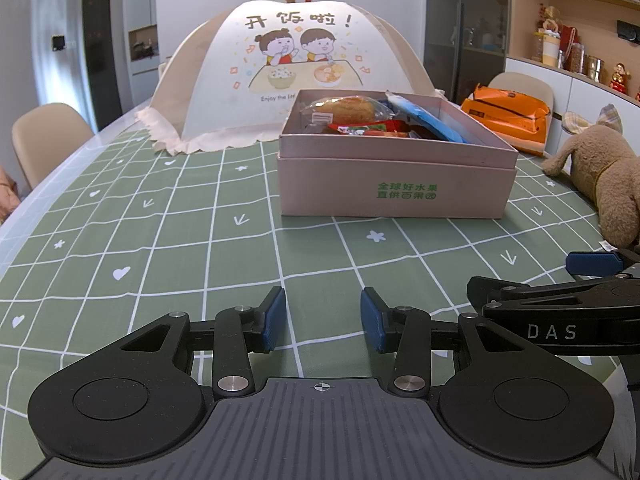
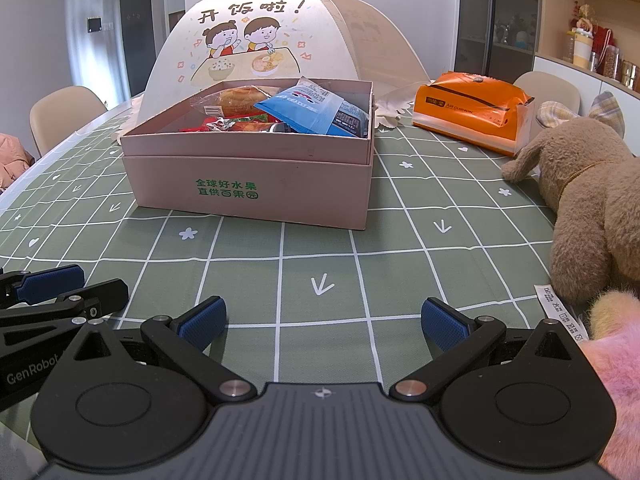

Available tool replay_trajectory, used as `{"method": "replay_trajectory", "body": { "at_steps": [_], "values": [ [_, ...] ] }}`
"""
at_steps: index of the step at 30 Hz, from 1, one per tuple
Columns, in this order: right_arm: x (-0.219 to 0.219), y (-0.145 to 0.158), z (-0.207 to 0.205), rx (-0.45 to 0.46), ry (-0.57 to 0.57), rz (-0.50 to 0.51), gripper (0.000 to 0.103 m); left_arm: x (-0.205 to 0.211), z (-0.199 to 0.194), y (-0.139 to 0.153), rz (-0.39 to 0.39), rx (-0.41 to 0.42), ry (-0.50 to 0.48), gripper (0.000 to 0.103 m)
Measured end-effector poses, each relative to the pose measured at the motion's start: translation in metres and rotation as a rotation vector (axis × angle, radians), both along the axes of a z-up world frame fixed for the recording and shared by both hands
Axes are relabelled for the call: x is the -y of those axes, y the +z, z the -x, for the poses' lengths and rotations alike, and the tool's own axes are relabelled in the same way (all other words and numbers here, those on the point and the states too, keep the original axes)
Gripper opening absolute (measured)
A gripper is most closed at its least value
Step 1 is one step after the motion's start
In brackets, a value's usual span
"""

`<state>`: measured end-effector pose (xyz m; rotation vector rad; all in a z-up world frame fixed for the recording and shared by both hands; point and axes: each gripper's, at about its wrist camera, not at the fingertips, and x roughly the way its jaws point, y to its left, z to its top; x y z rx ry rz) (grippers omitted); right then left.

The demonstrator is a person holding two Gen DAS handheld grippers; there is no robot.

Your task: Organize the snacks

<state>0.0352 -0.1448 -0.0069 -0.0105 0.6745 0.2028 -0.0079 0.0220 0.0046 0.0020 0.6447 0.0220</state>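
Two grippers, left [image 1: 323,322] & right [image 2: 323,322], hover low over green-checked counter [image 2: 320,248], jaws spread, nothing btwn them. Snacks [image 2: 296,110] sit in open pink box [image 2: 248,184] mid-counter, w/ plush dog [image 2: 592,200] at right.

The tabletop [image 2: 320,248] has a green cloth [image 1: 160,240] with white squares. A pink box [image 2: 256,176] sits in the middle. Behind the box stands a big food cover [image 2: 256,40] with two cartoon kids on it. An orange pack [image 2: 468,106] lies to the right. A brown plush toy [image 2: 588,200] lies near the right edge.
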Motion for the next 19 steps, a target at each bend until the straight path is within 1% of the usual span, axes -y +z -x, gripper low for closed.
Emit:
{"method": "replay_trajectory", "body": {
  "at_steps": [7, 10, 19],
  "values": [
    [0.0004, 0.0001, -0.0004, 0.000, 0.000, 0.000, 0.103, -0.0001, 0.0001, -0.0001, 0.005, 0.000, 0.003, 0.047],
    [0.0008, 0.0003, -0.0006, 0.000, 0.000, 0.000, 0.103, 0.0014, 0.0003, -0.0001, -0.009, 0.000, 0.007, 0.047],
    [0.0005, 0.0002, -0.0004, 0.000, 0.000, 0.000, 0.103, -0.0006, -0.0003, -0.0003, 0.011, 0.000, 0.015, 0.047]
  ]
}}
